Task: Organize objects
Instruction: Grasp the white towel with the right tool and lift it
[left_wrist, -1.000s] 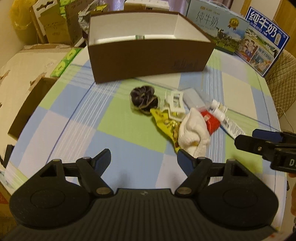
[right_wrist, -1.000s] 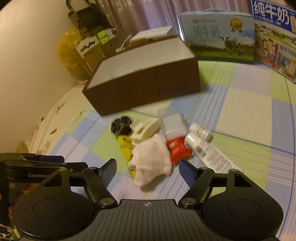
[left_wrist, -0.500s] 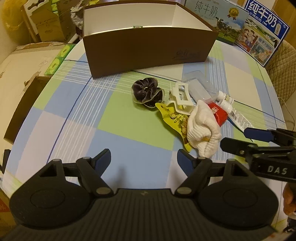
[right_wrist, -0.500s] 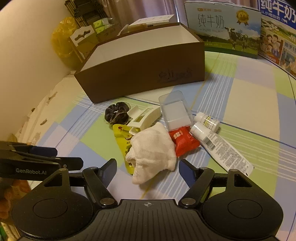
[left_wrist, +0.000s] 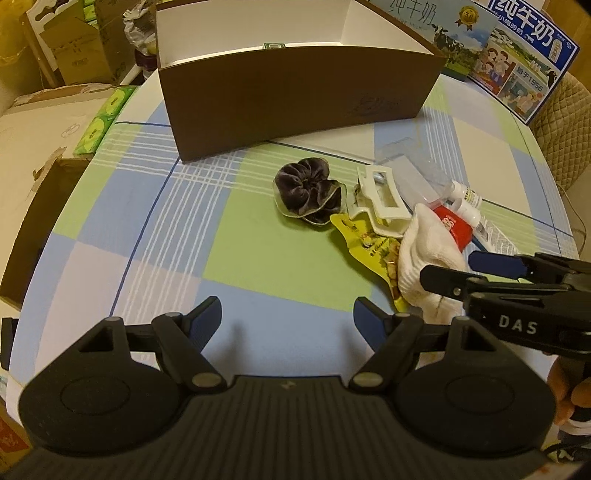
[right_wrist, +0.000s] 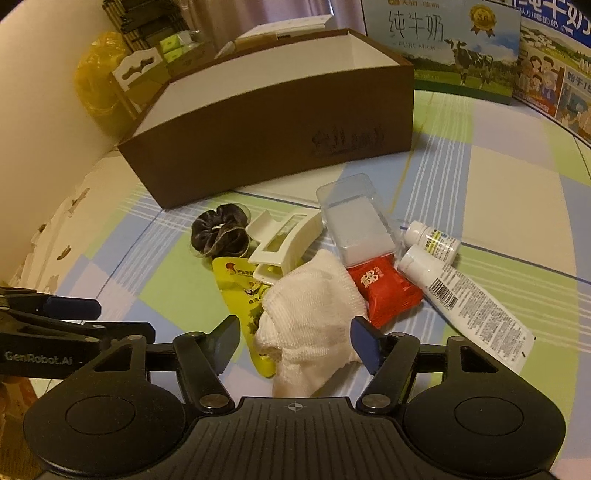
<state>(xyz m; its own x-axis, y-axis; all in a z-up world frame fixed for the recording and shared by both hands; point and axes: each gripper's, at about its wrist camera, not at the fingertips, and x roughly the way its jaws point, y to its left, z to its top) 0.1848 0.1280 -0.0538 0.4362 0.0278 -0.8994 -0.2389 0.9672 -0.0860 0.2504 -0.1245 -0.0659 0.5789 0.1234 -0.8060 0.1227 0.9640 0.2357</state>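
Note:
A pile of small items lies on the checked tablecloth before an open brown box (left_wrist: 295, 96) (right_wrist: 273, 125): a white sock (right_wrist: 310, 314) (left_wrist: 424, 266), a yellow snack packet (right_wrist: 240, 291), a white hair claw (right_wrist: 284, 240) (left_wrist: 380, 199), a dark scrunchie (left_wrist: 306, 190) (right_wrist: 219, 232), a red sachet (right_wrist: 384, 291), a clear plastic case (right_wrist: 354, 218), a white tube (right_wrist: 465, 306) and a small bottle (right_wrist: 432, 238). My right gripper (right_wrist: 295, 341) is open with its jaws on either side of the sock. My left gripper (left_wrist: 288, 319) is open and empty over bare cloth.
Milk cartons (right_wrist: 443, 48) (left_wrist: 524, 59) stand behind the box. Cardboard boxes (left_wrist: 66, 48) and a yellow bag (right_wrist: 96, 85) sit beyond the table's left edge. A quilted chair (left_wrist: 569, 136) is at the right. The table edge curves on the left.
My right gripper has moved forward and down, so the sock now lies between its open jaws. My left gripper has edged closer to the box.

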